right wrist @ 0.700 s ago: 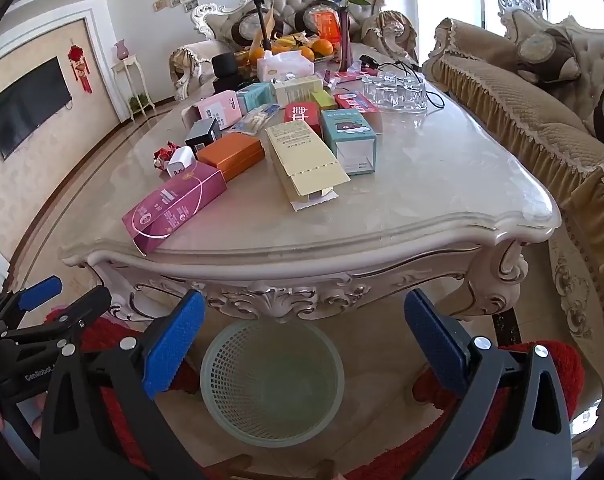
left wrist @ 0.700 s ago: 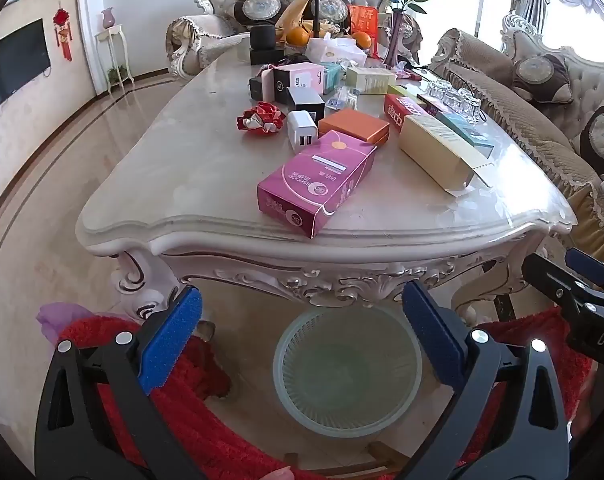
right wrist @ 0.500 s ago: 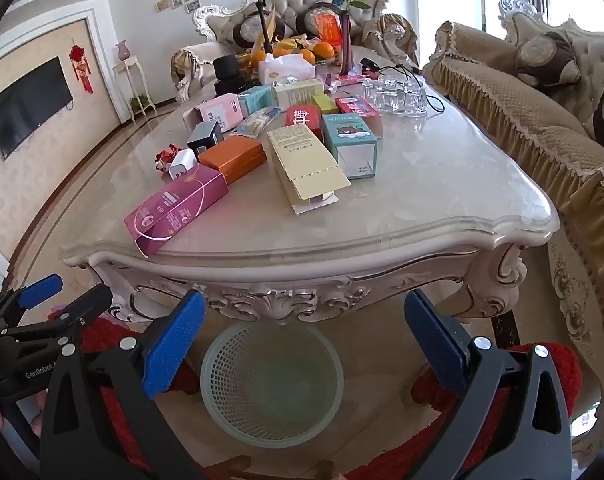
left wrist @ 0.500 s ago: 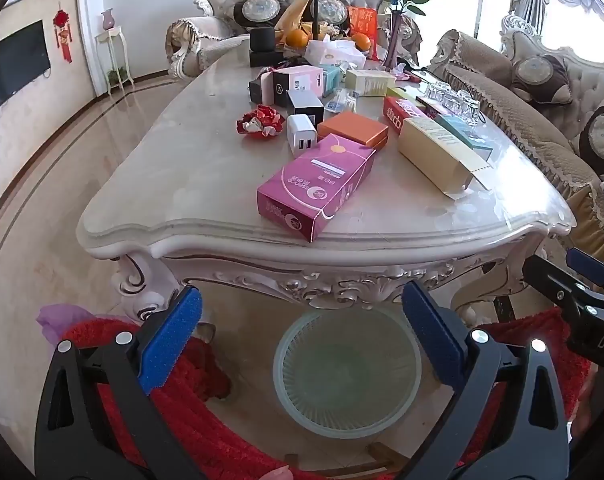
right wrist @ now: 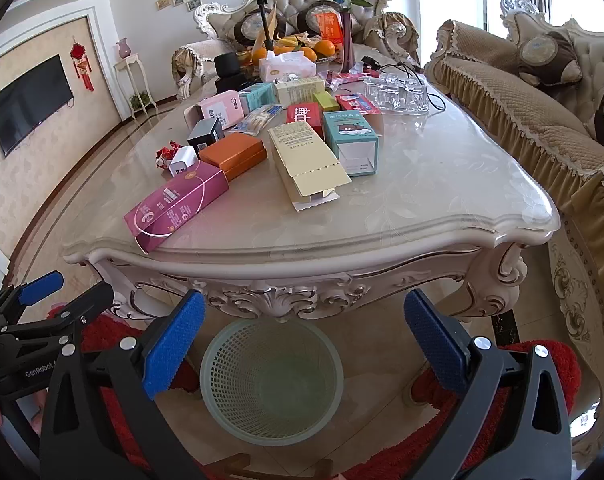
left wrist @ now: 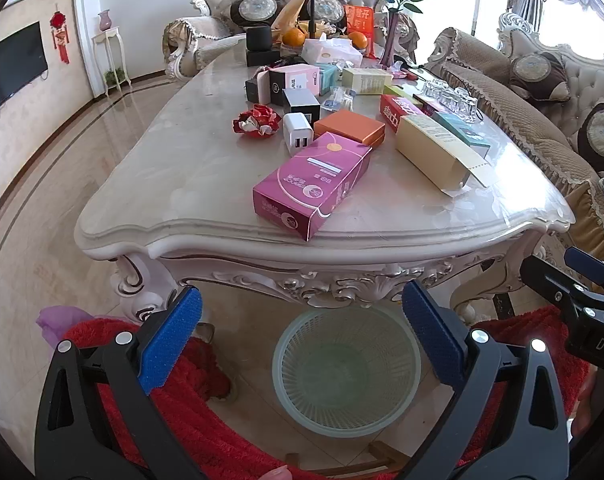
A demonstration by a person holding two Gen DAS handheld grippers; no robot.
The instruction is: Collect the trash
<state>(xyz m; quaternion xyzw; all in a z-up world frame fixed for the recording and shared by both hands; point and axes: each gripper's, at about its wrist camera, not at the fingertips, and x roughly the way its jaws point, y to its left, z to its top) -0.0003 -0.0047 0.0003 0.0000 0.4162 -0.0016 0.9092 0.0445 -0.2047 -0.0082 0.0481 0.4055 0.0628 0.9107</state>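
Trash boxes lie untouched on the table [left wrist: 205, 184] ahead of both empty, wide-open grippers, left gripper [left wrist: 302, 332] and right gripper [right wrist: 304, 338], basket [right wrist: 271, 384] directly below; the pink box [left wrist: 314, 184], nearest, probably has to be reached first.

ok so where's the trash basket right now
The pale green mesh basket stands on the floor under the near edge of the marble table, low in both wrist views, framed between each open gripper's blue pads, with red rug on either side.
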